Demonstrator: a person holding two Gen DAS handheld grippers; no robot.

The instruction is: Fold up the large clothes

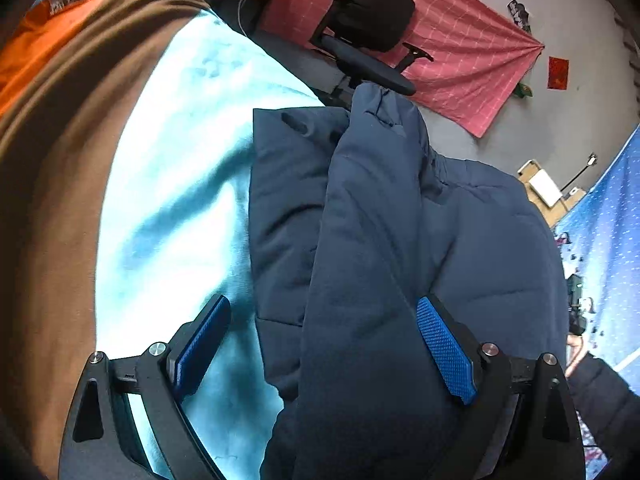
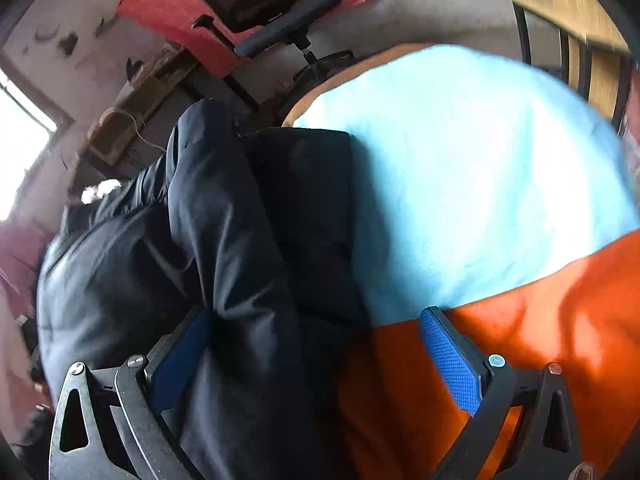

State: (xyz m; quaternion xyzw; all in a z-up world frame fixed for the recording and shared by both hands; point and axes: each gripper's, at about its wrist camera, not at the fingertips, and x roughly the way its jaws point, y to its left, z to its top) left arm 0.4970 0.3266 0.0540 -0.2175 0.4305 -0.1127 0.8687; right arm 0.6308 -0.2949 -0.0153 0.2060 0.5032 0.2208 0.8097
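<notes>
A dark navy puffer jacket (image 1: 380,240) lies on a light blue sheet (image 1: 172,200), with one sleeve folded lengthwise over its body. My left gripper (image 1: 324,344) is open, its blue-padded fingers (image 1: 444,348) straddling the near end of the sleeve without pinching it. In the right wrist view the same jacket (image 2: 208,248) lies left of the light blue sheet (image 2: 460,184). My right gripper (image 2: 316,352) is open too, its fingers (image 2: 448,356) either side of the jacket's near edge.
An orange cloth (image 2: 520,344) and a brown cover (image 1: 52,168) border the sheet. A black office chair (image 1: 368,32) and a red checked cloth (image 1: 460,40) stand behind. A blue dotted fabric (image 1: 608,240) hangs right. A wooden rack (image 2: 580,40) is at the far right.
</notes>
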